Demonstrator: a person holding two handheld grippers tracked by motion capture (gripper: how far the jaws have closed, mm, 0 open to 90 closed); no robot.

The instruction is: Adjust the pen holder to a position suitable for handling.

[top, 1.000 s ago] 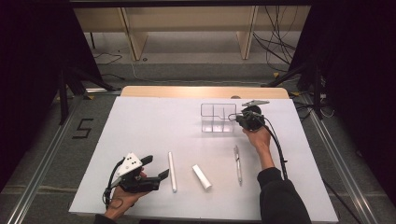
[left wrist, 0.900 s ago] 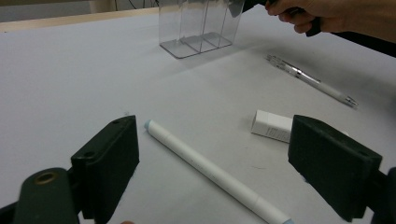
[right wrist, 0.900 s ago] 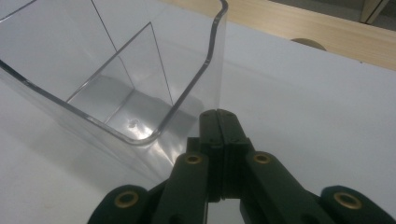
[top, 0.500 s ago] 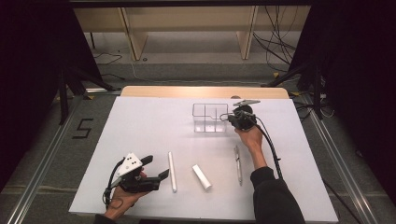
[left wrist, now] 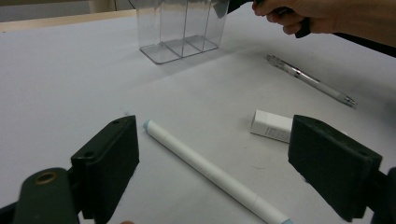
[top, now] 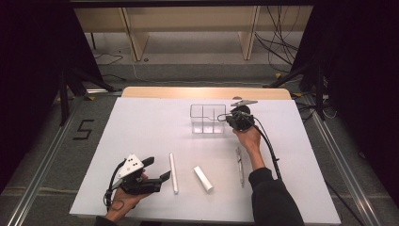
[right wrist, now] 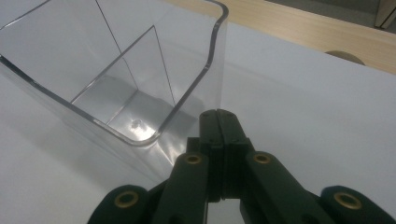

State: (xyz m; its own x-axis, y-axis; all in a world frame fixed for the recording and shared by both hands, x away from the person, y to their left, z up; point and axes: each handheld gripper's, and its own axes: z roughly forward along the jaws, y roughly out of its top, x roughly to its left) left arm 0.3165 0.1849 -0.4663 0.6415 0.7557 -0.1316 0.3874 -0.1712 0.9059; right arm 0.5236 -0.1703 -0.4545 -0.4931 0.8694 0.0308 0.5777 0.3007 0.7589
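Shifted leftward since earlier, right claw (top: 234,117), pressed together and empty, touches clear plastic divided organiser (top: 207,119), upper centre; organiser empty; white marker (top: 173,172), eraser (top: 203,178), pen (top: 240,164) unplaced on desk (top: 141,136).

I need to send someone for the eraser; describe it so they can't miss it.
On the white table, look at the near edge. Three things lie in a row there; the eraser is the middle one, between the white marker and the pen. It alone is short and blocky.

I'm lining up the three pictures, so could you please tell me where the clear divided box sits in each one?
High view: clear divided box at centre, far part of the table, just left of the right claw.
Left gripper view: top centre, beyond the white marker.
Right gripper view: upper left, beside the shut jaws.
Shared landmark: the box's inner dividers.
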